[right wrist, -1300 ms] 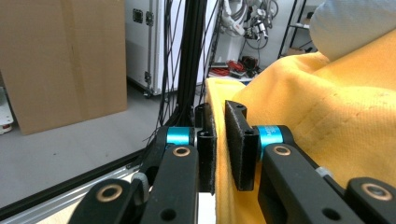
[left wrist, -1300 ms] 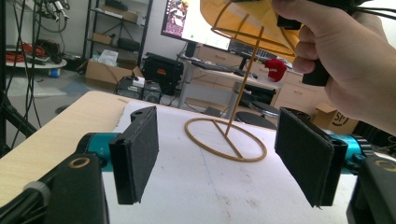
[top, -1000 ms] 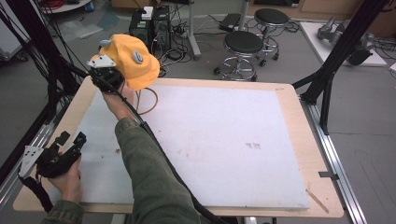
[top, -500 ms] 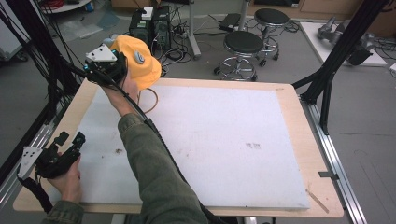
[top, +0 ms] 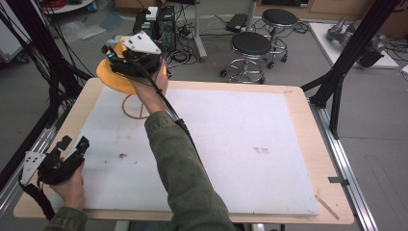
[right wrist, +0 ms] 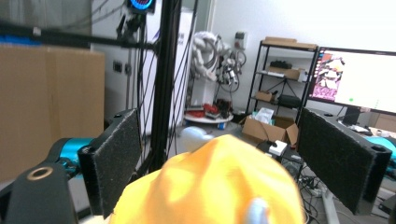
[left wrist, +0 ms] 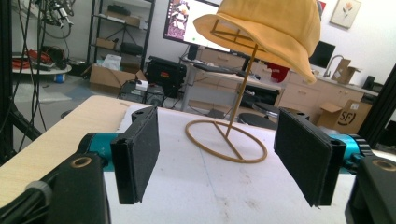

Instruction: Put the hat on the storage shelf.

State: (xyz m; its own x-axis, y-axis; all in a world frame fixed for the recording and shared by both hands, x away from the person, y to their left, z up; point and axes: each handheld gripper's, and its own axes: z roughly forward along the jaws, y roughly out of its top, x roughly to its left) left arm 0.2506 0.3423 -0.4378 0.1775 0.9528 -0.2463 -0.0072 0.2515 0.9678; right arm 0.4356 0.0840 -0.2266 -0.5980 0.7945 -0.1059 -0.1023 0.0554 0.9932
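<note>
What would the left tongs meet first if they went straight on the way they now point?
Probably the wire stand carrying the yellow hat: it sits centred between the open left tongs across bare white mat. Depth is hard to judge.

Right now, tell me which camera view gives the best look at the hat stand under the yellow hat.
The left gripper view: the hat stand shows whole there, with ring base, slanted rod and top frame under the yellow hat. The high view shows only part of its ring base, the rest hidden by the hand. The right gripper view shows the hat's crown.
</note>
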